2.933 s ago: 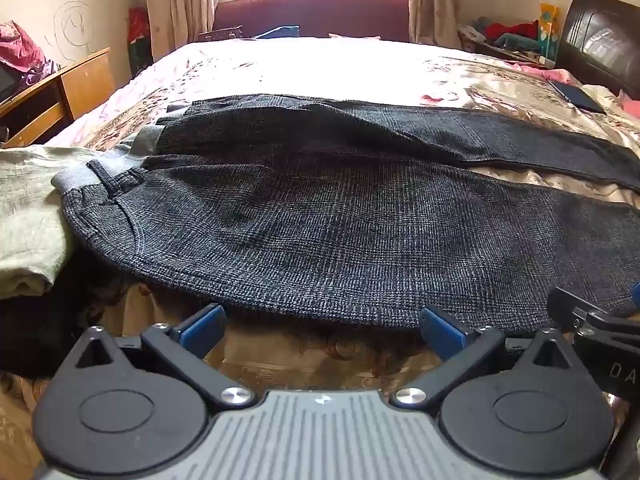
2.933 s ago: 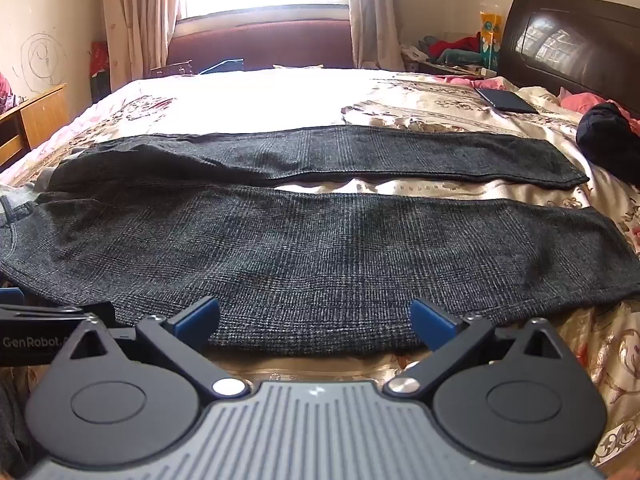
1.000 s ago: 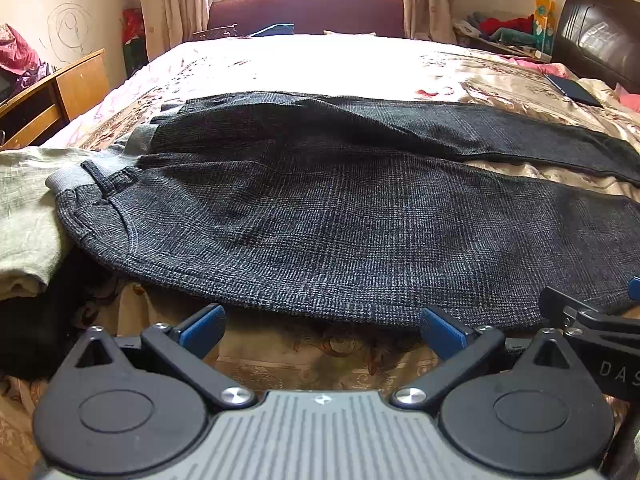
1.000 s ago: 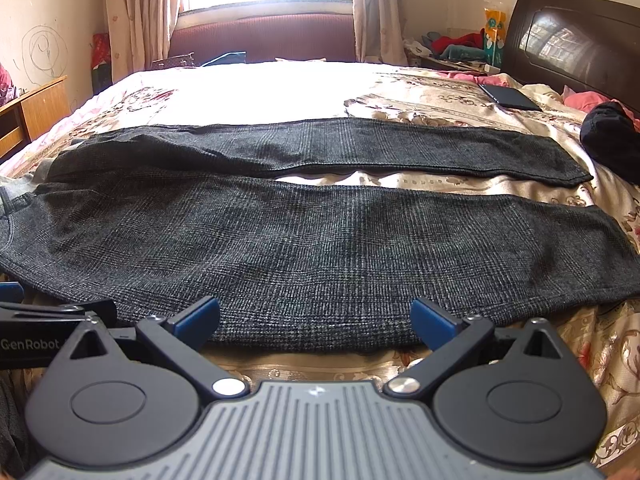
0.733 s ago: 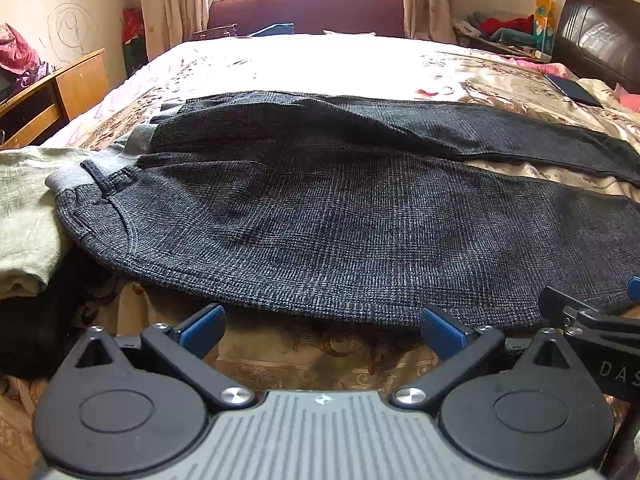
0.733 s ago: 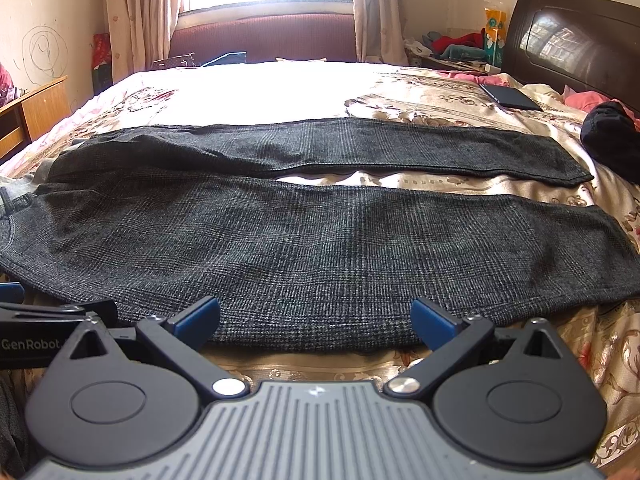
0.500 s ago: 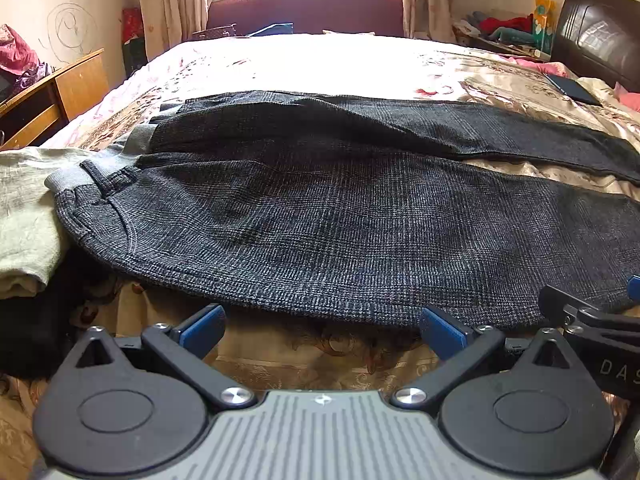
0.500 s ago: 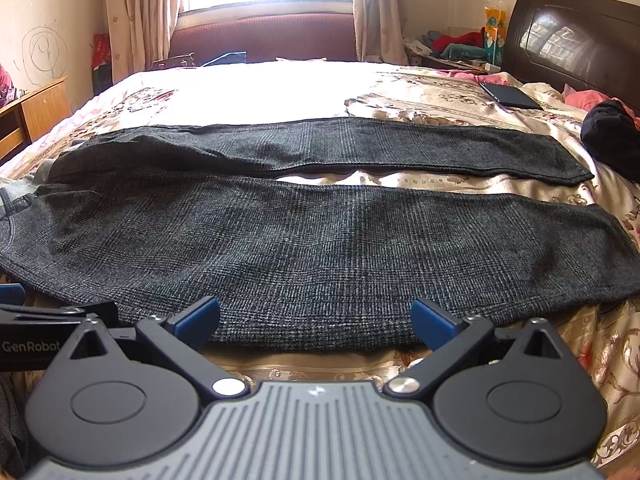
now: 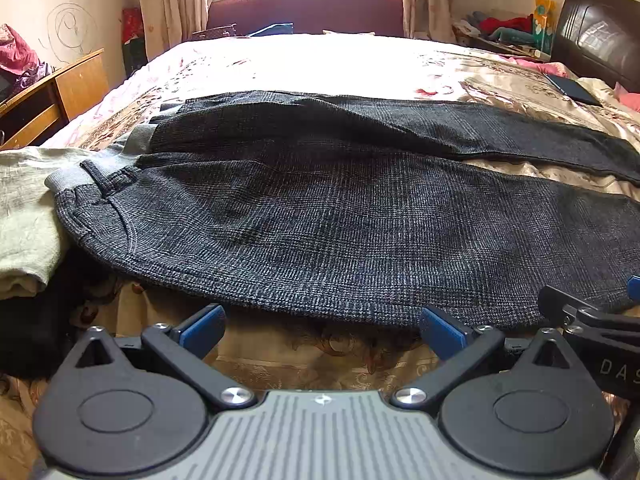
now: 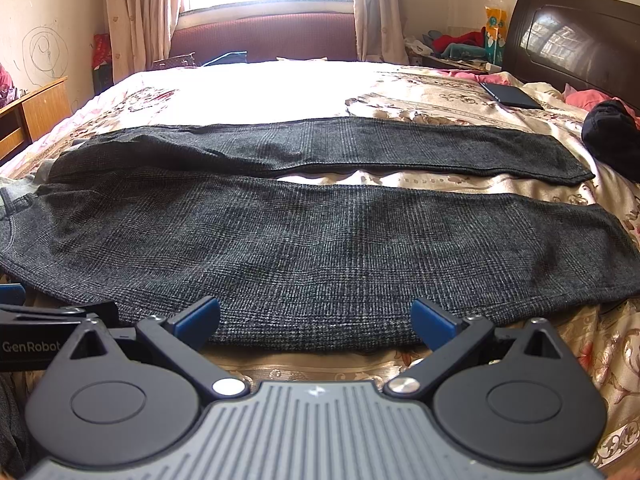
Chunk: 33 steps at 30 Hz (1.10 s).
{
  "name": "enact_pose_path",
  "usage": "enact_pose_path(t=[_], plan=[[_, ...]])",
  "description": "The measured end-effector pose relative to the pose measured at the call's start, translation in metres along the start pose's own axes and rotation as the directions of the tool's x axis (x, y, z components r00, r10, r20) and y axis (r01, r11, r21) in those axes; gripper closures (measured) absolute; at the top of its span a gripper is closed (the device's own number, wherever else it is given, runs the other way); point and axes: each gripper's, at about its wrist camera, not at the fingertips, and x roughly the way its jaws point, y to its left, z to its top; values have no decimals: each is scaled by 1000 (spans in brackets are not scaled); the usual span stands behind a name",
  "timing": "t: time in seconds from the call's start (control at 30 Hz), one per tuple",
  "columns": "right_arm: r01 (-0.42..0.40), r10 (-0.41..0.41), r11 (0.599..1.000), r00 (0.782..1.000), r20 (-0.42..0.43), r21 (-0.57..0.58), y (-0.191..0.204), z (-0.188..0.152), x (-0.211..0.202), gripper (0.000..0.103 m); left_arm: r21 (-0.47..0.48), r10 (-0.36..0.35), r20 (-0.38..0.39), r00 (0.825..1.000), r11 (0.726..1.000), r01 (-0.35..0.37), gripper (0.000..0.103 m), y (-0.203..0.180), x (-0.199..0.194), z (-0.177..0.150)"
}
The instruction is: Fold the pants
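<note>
Nothing shifted beyond slight camera drift | pants (image 9: 360,216) flat, unfolded on bed (image 9: 340,64), waistband left, legs apart | left gripper (image 9: 320,330) and right gripper (image 10: 316,320) just short of the pants' near edge, fingers (image 9: 200,326) wide, empty | judgement: first fold not yet begun.

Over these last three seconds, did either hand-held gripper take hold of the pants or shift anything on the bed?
No visible change. The dark grey checked pants lie flat as before, legs apart, untouched. The left hand-held gripper and right hand-held gripper remain open at the near hem.
</note>
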Motion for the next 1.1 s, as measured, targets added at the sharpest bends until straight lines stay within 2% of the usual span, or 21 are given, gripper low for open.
enact_pose_path(t=[0.5, 0.73, 0.97, 1.1], plan=[[-23, 24, 1000, 1000, -13, 16, -3, 3, 3, 3, -17, -16, 1, 1000, 1000, 16, 0, 4, 0, 1], [-61, 61, 998, 998, 10, 11, -2, 17, -1, 3, 6, -23, 61, 998, 1000, 23, 0, 13, -13, 15], [-103, 104, 994, 995, 12, -23, 3, 47, 20, 4, 53, 27, 122, 992, 998, -34, 0, 54, -11, 48], [-106, 105, 993, 994, -15, -55, 10, 46, 33, 7, 74, 70, 88, 994, 994, -77, 0, 72, 7, 49]])
